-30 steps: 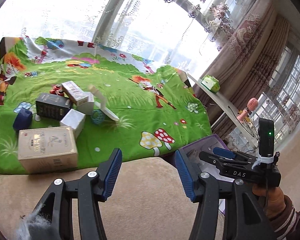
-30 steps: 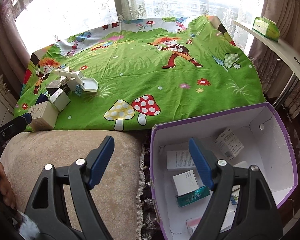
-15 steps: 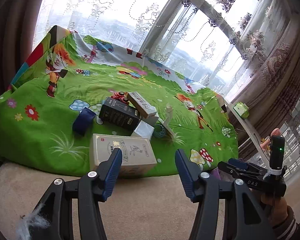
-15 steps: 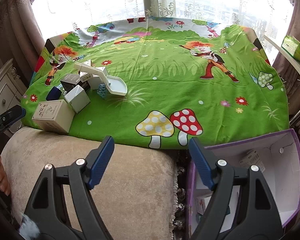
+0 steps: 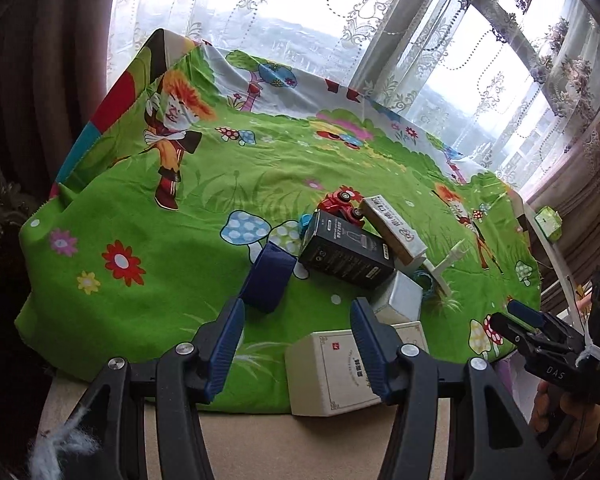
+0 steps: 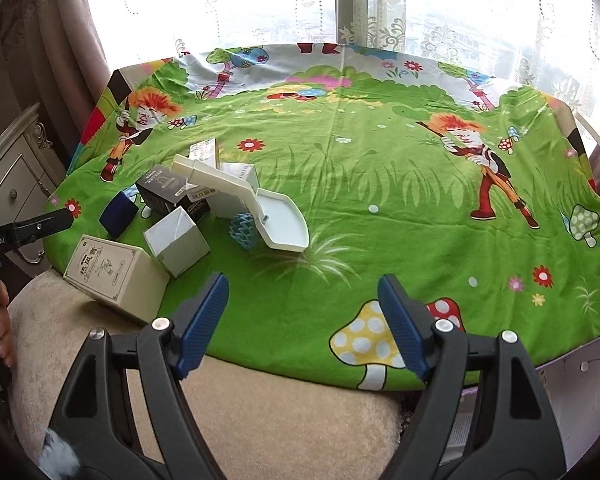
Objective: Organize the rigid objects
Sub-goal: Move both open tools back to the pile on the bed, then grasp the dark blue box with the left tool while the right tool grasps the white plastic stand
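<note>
Where boxes crowd, cream box (image 5: 340,368) nearest, black box (image 5: 346,256) behind

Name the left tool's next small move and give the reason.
Probably ease the left tool forward and slightly right onto the cream box. The tool is open and empty, and that box lies nearest, at the cloth's front edge, its corner already behind the right pad.

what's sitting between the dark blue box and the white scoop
In the right wrist view, between the dark blue box and white scoop: the black box and silver box.
</note>
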Available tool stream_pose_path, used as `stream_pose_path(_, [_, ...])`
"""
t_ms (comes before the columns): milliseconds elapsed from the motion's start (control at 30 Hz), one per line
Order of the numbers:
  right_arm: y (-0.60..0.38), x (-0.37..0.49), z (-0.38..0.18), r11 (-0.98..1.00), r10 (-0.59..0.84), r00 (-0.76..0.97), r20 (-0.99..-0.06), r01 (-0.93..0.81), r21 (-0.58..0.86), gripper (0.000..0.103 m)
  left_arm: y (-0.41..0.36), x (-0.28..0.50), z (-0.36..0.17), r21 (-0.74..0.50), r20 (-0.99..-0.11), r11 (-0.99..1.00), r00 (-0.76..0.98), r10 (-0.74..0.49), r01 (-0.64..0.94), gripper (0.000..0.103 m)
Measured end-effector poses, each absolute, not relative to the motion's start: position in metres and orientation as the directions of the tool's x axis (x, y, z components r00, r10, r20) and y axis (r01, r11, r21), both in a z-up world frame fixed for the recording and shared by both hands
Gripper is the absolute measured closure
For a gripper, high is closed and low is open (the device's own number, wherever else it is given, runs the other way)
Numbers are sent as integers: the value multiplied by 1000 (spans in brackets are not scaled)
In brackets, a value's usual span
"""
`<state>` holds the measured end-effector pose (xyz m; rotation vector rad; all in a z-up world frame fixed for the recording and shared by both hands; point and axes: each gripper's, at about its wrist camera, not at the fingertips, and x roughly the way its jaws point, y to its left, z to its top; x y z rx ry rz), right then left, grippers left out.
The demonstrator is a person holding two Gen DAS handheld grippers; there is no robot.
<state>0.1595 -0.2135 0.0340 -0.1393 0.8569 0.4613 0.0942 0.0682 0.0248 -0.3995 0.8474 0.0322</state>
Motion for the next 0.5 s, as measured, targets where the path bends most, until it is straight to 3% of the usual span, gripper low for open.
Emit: stream_pose_path(500, [-164,201,15,862,346,536,-770,-506,35,23,73,143,-3,-236,-813,956,575,-97,-172,47])
